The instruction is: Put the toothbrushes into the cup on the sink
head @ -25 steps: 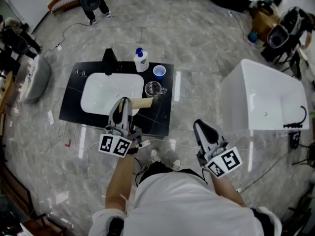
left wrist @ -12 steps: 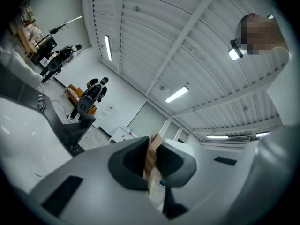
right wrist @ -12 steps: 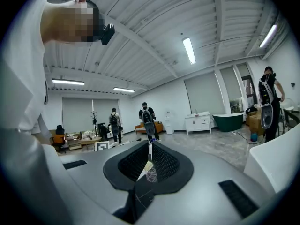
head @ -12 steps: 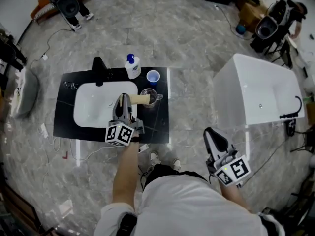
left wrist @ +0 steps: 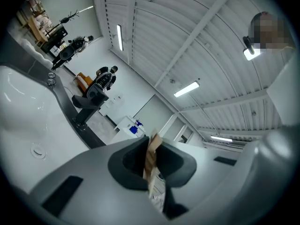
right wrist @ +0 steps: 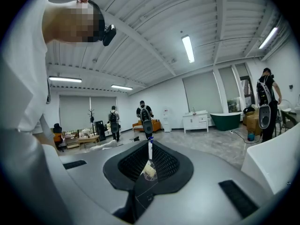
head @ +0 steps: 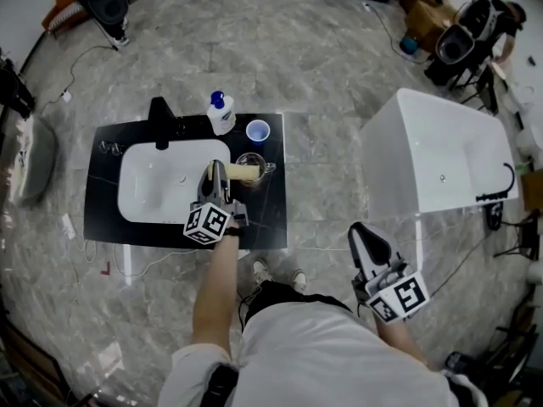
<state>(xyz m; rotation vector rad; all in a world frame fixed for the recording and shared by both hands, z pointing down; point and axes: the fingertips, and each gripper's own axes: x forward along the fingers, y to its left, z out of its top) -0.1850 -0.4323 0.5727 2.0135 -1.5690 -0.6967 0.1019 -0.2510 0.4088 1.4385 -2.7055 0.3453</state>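
Note:
In the head view my left gripper [head: 217, 173] hangs over the front right of the white sink [head: 153, 189]. It is shut on a toothbrush in a tan card pack [head: 240, 172]. The pack lies level and points right, its far end over the rim of a clear glass cup [head: 252, 161] on the black counter [head: 267, 219]. The left gripper view shows that tan pack [left wrist: 152, 156] pinched between the jaws of the left gripper [left wrist: 151, 165]. My right gripper [head: 361, 236] is low by my body, away from the sink. It [right wrist: 149, 168] is shut on a thin toothbrush in a clear wrapper [right wrist: 149, 154].
A small blue cup [head: 257, 131], a white soap bottle with a blue pump [head: 221, 114] and a black faucet [head: 159, 112] stand along the counter's back. A white bathtub [head: 433, 164] stands to the right. Cables trail on the marble floor. People stand far off in the room.
My left gripper has carried the tan pack forward over the counter, up to the glass cup. The right gripper has dropped back and lower, toward my body.

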